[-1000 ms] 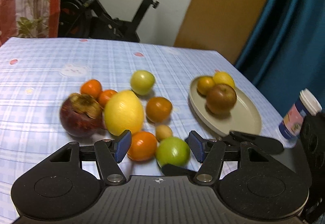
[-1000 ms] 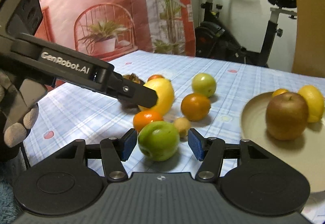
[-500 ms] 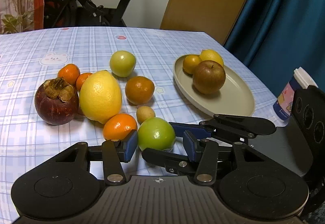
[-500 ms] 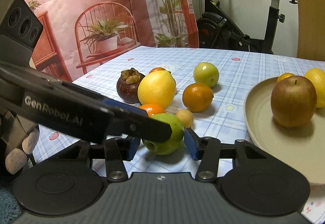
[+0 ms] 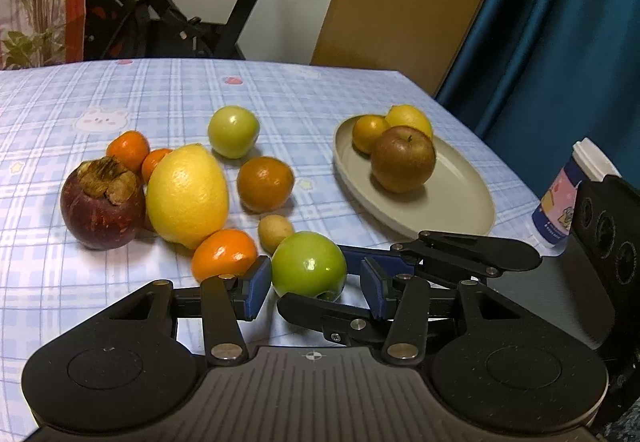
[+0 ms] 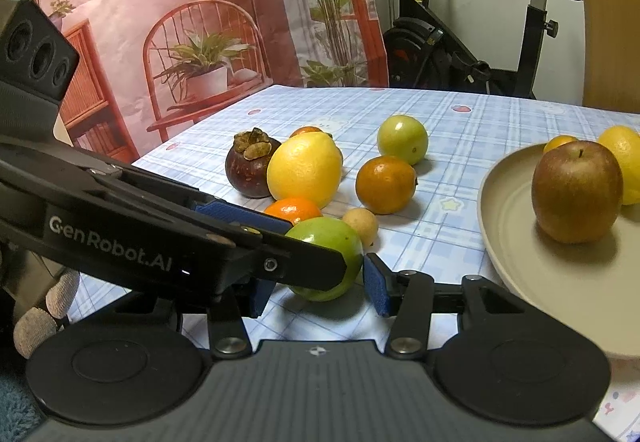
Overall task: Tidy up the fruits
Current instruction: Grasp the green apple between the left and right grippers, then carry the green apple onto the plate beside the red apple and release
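A green apple [image 5: 308, 266] lies near the table's front edge, and both grippers meet on it. My left gripper [image 5: 314, 288] has the apple between its blue pads, with the left pad against its side. My right gripper [image 5: 316, 280] comes in from the right, one finger before the apple and one behind. In the right wrist view my right gripper [image 6: 320, 292] brackets the green apple [image 6: 332, 242], and the left gripper [image 6: 316, 248] crosses in front of it. The beige plate [image 5: 440, 209] holds a red-brown apple [image 5: 402, 159], an orange and a lemon.
Left of and behind the green apple lie a mangosteen [image 5: 102, 201], a big lemon [image 5: 188, 195], a mandarin [image 5: 224, 258], a small tan fruit [image 5: 275, 230], a dark orange [image 5: 265, 183] and a yellow-green fruit [image 5: 233, 130]. A lidded cup [image 5: 568, 201] stands by the right table edge.
Both pairs of jaws have narrowed around the green apple. The left gripper has shifted right, from over the mandarin to the apple, and the right gripper's fingers now reach around it.
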### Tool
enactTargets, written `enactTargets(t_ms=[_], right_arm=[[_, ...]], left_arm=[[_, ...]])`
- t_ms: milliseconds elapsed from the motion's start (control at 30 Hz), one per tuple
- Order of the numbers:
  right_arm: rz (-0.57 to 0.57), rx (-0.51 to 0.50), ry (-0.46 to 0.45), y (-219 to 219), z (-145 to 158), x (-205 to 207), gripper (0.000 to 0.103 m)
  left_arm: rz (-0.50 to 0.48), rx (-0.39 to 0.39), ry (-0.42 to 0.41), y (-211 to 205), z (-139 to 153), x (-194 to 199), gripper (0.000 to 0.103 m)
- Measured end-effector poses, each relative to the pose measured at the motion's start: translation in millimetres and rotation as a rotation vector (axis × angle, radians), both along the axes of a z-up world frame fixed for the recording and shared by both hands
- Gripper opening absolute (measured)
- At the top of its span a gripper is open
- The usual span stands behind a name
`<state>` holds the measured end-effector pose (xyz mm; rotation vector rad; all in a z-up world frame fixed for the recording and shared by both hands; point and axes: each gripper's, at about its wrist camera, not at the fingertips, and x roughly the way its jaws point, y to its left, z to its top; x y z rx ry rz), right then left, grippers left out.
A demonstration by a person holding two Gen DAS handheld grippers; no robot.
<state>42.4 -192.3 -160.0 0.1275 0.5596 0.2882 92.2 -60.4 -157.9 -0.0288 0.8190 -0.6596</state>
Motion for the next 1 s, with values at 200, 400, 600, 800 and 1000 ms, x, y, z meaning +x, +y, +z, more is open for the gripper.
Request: enactTargets(t_ms=[200,400,600,800,1000], right_arm=[[-0.035,0.017,-0.034,-9.0,4.4,-7.3,0.05],[-0.107,0.041,-0.069,-21.0,10.4,-14.2,0.05],[-0.214,0.088,-0.114,-43.6,17.9,-23.7,0.05],[-0.328,0.095,-0.118,-62.2,21.0,-27.7,0.05],[-0.352,0.1,-0.098,-72.5,14.9,-21.3,0.05]], left_arm=[[-0.041,0.004,-0.033,-12.8,7.0,2.8,0.051],[-0.089,0.01,-0.058,-33.8,16.6,9.3,0.051],[-0.15,0.021,-0.081,-67.6,23.1,19.2,0.051],[-0.19,0.046,-0.061,-96.9,16.5,28.3,0.052],[-0.164,0.063,-0.051,-106.2,7.4,38.2,0.051]])
